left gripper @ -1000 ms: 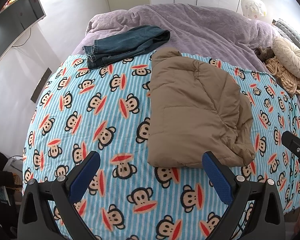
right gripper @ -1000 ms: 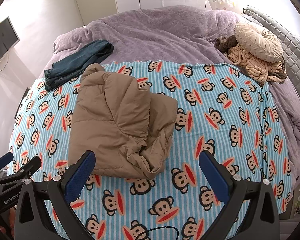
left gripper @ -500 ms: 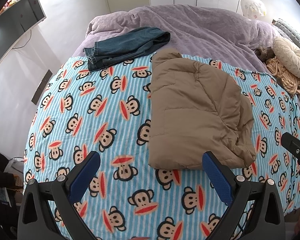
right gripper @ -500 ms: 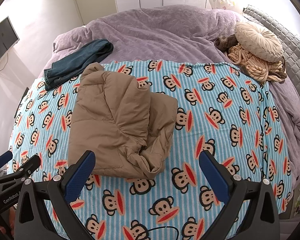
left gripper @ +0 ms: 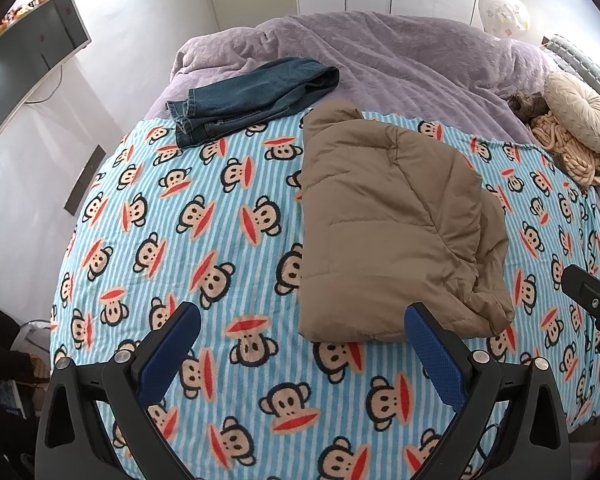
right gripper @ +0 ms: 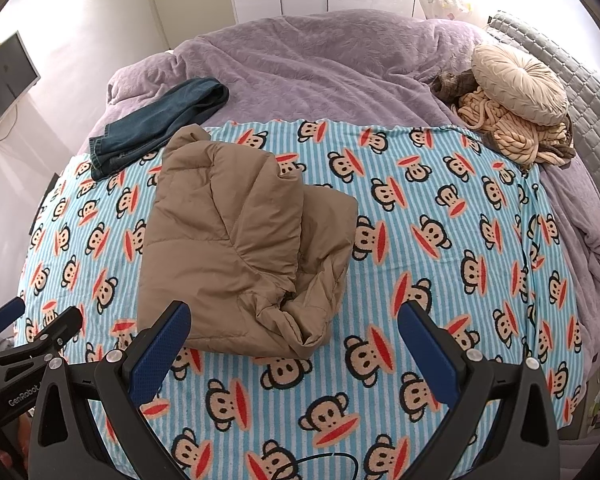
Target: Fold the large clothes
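A tan quilted puffer jacket (left gripper: pixel 396 232) is lying folded into a thick, roughly rectangular bundle at the centre of the left wrist view and left of centre in the right wrist view (right gripper: pixel 236 248), resting on a blue striped blanket printed with monkey faces (left gripper: pixel 204 240). Its left edge is looking straight and neat, while the lower right corner is bunching into loose creases where a hood or sleeve seems to be tucked under. Judging by this, the jacket's main folds are looking done, with perhaps only that rumpled corner left to tidy or the bundle left to move aside. A pair of blue jeans (left gripper: pixel 252 100) is sitting in the upper left of both views, loosely folded and straddling the blanket's far edge and the lilac bedspread (left gripper: pixel 400 56); whether it is finished or waiting is hard to say. The left gripper (left gripper: pixel 302 340) is hovering at the bottom of its frame with its blue pads spread wide, gripping nothing and apart from the jacket. The right gripper (right gripper: pixel 294 338) is likewise gaping wide and empty, just short of the bundle's near edge. A round cream cushion (right gripper: pixel 520 84) and chunky knit throw (right gripper: pixel 504 136) are piling in the upper right.
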